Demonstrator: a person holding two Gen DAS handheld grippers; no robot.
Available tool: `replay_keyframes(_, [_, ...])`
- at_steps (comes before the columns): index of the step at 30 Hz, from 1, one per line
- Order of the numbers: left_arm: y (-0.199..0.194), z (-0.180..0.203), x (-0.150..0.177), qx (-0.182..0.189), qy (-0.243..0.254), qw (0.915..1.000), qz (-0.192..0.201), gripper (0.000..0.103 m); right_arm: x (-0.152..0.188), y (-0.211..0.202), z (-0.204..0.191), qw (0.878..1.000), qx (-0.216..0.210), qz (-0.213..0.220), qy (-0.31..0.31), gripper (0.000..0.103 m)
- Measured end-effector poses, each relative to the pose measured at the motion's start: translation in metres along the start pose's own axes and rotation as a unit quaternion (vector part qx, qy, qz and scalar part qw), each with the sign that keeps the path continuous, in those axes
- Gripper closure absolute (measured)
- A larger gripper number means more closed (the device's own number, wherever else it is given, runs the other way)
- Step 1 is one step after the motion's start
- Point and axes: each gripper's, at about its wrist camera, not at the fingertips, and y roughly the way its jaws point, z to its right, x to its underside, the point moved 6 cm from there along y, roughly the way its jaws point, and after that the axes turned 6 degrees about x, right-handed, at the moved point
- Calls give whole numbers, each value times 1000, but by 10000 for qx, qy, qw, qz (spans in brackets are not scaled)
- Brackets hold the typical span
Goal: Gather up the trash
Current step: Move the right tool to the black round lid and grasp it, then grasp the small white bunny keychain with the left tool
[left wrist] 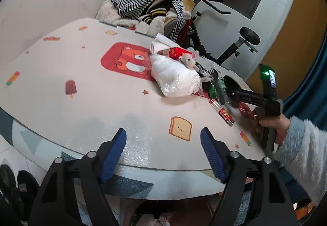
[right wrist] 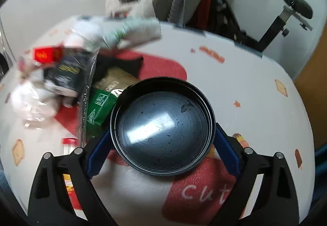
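Observation:
My right gripper [right wrist: 162,143] is shut on a round black container [right wrist: 162,125], its blue pads pressed on both sides; the container's open mouth faces the camera and it is held just above the table. In the left wrist view the right gripper [left wrist: 232,93] reaches into the trash pile from the right. The pile holds a white plastic bag [left wrist: 175,76], a red box [left wrist: 173,52], a green wrapper [right wrist: 100,107] and a clear tube with a red cap [left wrist: 222,112]. My left gripper [left wrist: 163,140] is open and empty over the table's near edge.
The table [left wrist: 81,103] has a white cover printed with toast, ice lollies and a red bear patch. A small plush toy [left wrist: 191,59] lies on the pile. A chair heaped with striped clothes [left wrist: 147,11] and an exercise bike [left wrist: 241,42] stand behind.

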Motion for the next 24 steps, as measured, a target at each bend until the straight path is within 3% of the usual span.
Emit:
replay_keyframes(6, [15,10,-16,145,-93,9998,-75,49,1,-31,24,9940,-238,721,791,12])
replay_keyframes(9, [27,21,-38,310,-125,9994,-69,59,1,-35,32,9906,-343,811,1048,12])
replay_keyframes(13, [47,37,-72,377,-6,9993,56,63,1,-35,30,9900,-433,827,1060,12])
replay_keyframes(18, [83,58,-110,83,531,9984,146,67,3,-34,33,9890,-452,795,1162,12])
replay_keyframes(24, [127,62,-123,-574,848,9946,-146,68,2,-32,31,9897,-473,742,1132,12])
